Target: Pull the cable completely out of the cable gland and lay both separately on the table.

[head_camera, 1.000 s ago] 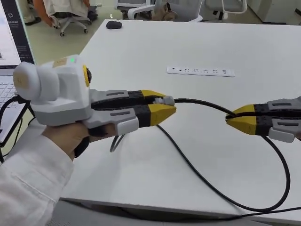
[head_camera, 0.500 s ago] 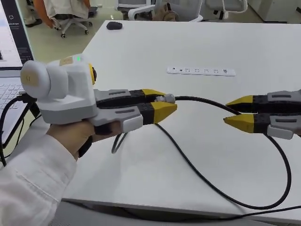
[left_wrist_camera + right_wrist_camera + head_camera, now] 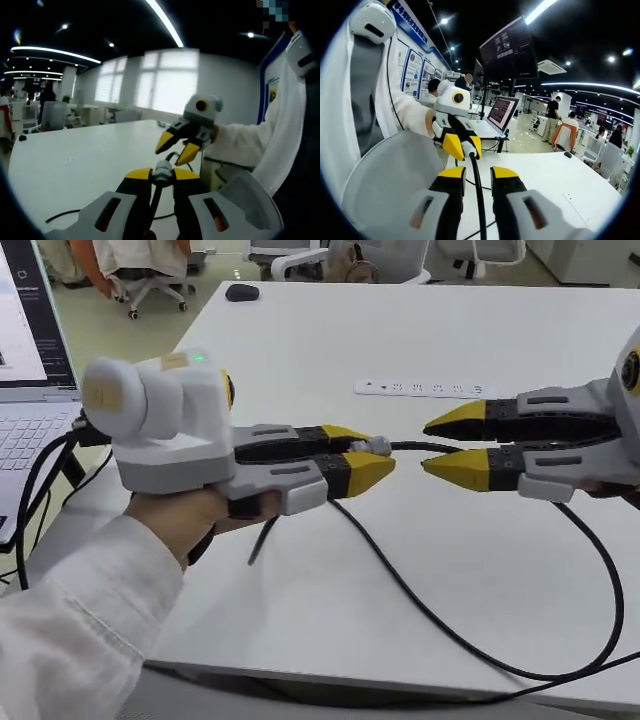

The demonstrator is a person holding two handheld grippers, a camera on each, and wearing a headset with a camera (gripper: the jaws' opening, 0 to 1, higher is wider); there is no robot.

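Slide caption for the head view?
Left gripper holds the cable gland; open right gripper straddles the cable over a white table.

Left gripper [image 3: 162,176], yellow jaw tips clamped on the grey cable gland [image 3: 163,169]. The black cable [image 3: 154,202] runs back from the gland between the jaws. Another stretch lies on the white table [image 3: 75,150] low at left. Right gripper [image 3: 170,156] is just beyond the gland, by the table edge on the person's side, pointing back at it, jaws spread. A hand [image 3: 216,134] in a white sleeve [image 3: 250,142] holds it.
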